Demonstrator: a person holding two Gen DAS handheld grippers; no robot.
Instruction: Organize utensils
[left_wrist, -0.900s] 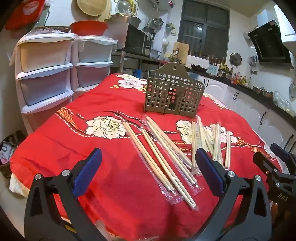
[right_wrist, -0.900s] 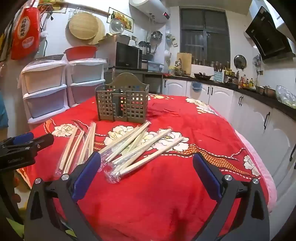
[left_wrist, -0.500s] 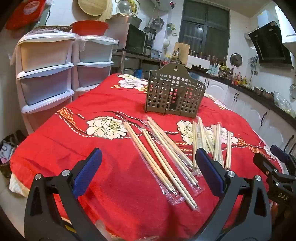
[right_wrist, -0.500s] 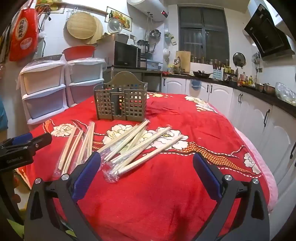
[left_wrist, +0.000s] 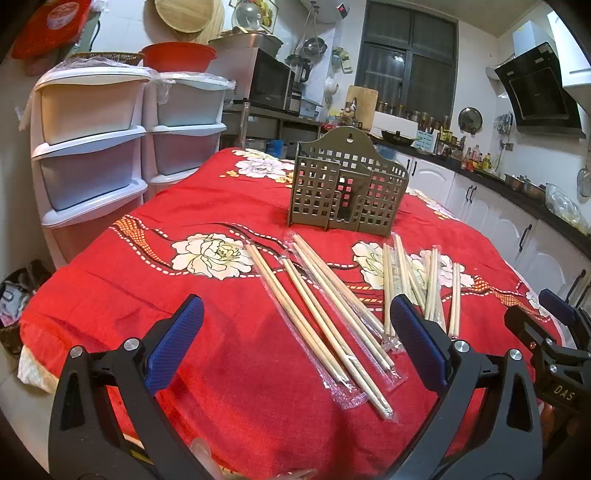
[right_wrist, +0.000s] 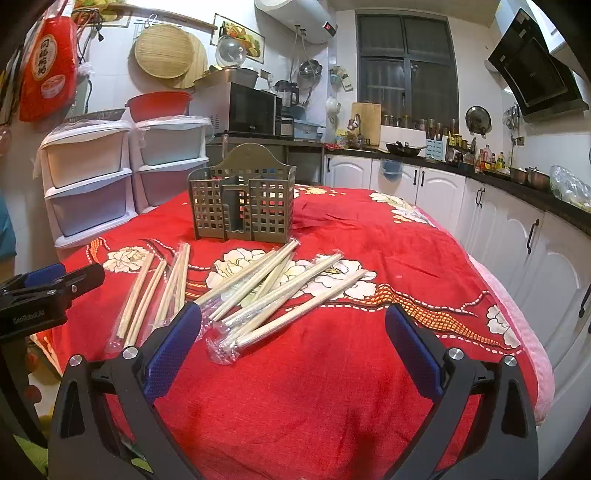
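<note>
Desk (left_wrist: 122, 317) under red floral cloth, kitchen counters behind. Wrapped chopsticks (left_wrist: 325, 314) scattered before slotted holder (left_wrist: 347, 186). Left gripper (left_wrist: 295, 339) and right gripper (right_wrist: 293, 341) spread wide, empty. Water heater (right_wrist: 295, 14) only in right view.

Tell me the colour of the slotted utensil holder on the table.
The utensil holder is a dull olive-grey; the right wrist view shows it best.

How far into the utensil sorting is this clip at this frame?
Nothing looks done: the grid holder shows no chopsticks inside. Nothing is in hand either: the left gripper and right gripper both stand open and empty above the red cloth. All is left: the wrapped chopsticks lie loose in front of the holder, in two loose groups, yet to be picked up and stood in it.
</note>
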